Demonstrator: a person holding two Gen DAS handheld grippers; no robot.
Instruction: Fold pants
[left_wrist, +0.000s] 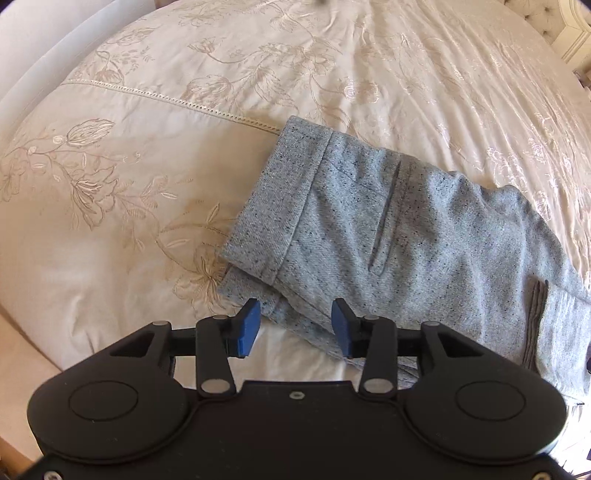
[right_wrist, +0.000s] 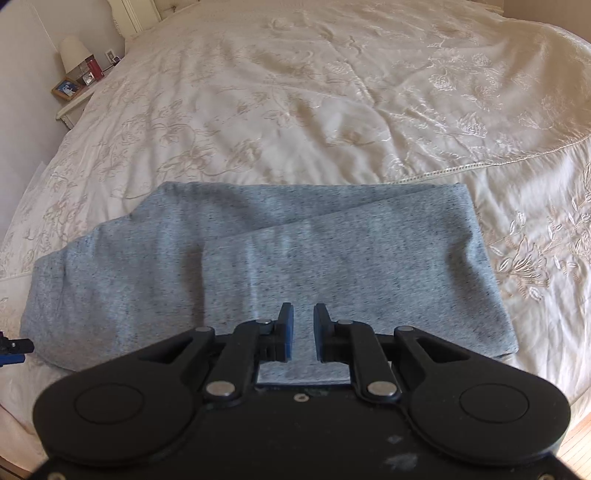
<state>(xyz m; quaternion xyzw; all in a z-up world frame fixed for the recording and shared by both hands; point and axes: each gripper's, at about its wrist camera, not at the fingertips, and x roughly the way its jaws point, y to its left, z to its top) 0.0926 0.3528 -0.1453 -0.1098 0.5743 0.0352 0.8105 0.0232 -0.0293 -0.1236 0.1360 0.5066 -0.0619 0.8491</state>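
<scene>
Grey speckled pants (left_wrist: 388, 236) lie folded on the cream embroidered bedcover (left_wrist: 147, 110), with the waistband and a pocket slit facing up. My left gripper (left_wrist: 296, 326) hovers over the near left corner of the pants. Its blue pads (left_wrist: 251, 325) stand wide apart and press on nothing. In the right wrist view the pants (right_wrist: 184, 266) form a flat, layered rectangle. My right gripper (right_wrist: 303, 332) is above their near edge. Its pads are close together, and only flat cloth shows through the narrow gap. A tip of the left gripper (right_wrist: 13, 349) shows at the left edge.
A nightstand (right_wrist: 74, 99) with a lamp (right_wrist: 72, 51) and a photo frame (right_wrist: 66, 89) stands beside the bed at the far left. A tufted headboard (left_wrist: 535, 14) is at the far right. Wooden floor (right_wrist: 580, 443) shows past the bed's near edge.
</scene>
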